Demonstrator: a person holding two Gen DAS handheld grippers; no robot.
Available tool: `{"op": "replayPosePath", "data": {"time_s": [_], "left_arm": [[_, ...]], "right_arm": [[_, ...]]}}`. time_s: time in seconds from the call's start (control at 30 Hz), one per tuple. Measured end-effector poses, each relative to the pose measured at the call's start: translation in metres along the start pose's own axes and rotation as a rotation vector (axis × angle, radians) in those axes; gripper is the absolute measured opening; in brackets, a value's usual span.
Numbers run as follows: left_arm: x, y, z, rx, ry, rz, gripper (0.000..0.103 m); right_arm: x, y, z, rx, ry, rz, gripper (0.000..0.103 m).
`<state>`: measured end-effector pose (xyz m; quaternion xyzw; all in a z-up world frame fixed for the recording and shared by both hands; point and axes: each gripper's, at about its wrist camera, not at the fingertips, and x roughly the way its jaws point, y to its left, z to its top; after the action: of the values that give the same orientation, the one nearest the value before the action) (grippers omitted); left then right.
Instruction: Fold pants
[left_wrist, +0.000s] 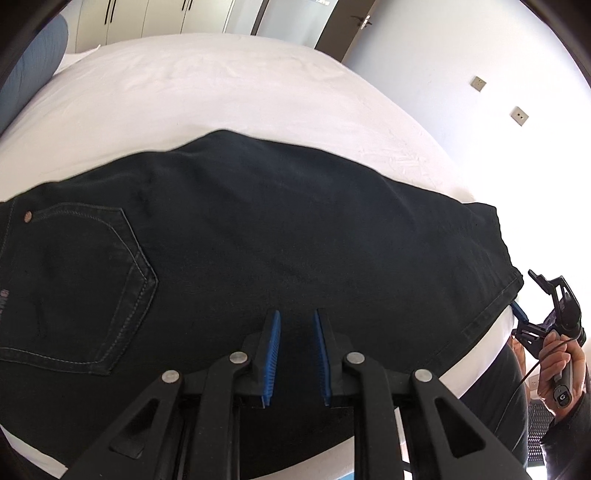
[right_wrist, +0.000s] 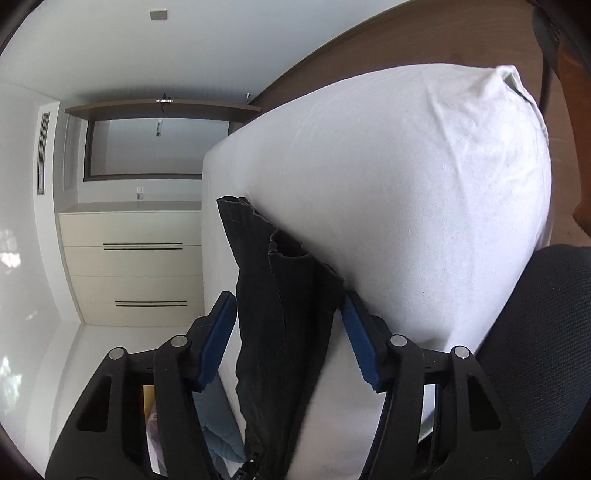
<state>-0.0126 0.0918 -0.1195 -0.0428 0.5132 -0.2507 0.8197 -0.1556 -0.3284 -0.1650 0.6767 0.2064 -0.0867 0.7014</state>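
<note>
Black pants (left_wrist: 258, 229) lay flat across the white bed (left_wrist: 221, 92), back pocket (left_wrist: 74, 273) up at the left, hem toward the right edge. Left tongs (left_wrist: 296, 321) hovered over the cloth near the front edge — released, blue pads apart, nothing btwn them. Right tongs (right_wrist: 288, 317) sat at the leg-hem end w/ the fabric (right_wrist: 284, 314) running btwn the spread pads — released, not pinching. Right hand (left_wrist: 557, 365) gripped its handle at the bed's right side.

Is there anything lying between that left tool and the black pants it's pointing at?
Nothing visible. The left tool hangs open directly over the pants, which lie spread on the white bed, with no other item between them.
</note>
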Motion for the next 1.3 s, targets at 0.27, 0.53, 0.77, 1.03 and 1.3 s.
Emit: {"op": "replayPosePath", "data": {"time_s": [0.27, 0.53, 0.77, 1.03, 1.3], "left_arm": [[0.006, 0.006, -0.009, -0.027, 0.010, -0.011, 0.019], [0.008, 0.006, -0.013, -0.032, 0.009, -0.006, 0.019], [0.008, 0.010, -0.014, -0.047, 0.006, -0.021, 0.019], [0.006, 0.019, -0.014, -0.076, 0.005, -0.043, 0.019], [0.000, 0.021, -0.006, -0.103, 0.009, -0.063, 0.037]], "right_arm": [[0.017, 0.003, 0.002, 0.015, -0.022, 0.075, 0.054], [0.033, 0.007, 0.013, 0.051, -0.037, 0.093, 0.021], [0.033, 0.003, 0.014, 0.053, -0.074, 0.041, 0.009], [0.050, 0.096, -0.026, -0.508, -0.069, -0.238, 0.009], [0.144, 0.117, -0.234, -1.595, 0.152, -0.631, 0.009]]}}
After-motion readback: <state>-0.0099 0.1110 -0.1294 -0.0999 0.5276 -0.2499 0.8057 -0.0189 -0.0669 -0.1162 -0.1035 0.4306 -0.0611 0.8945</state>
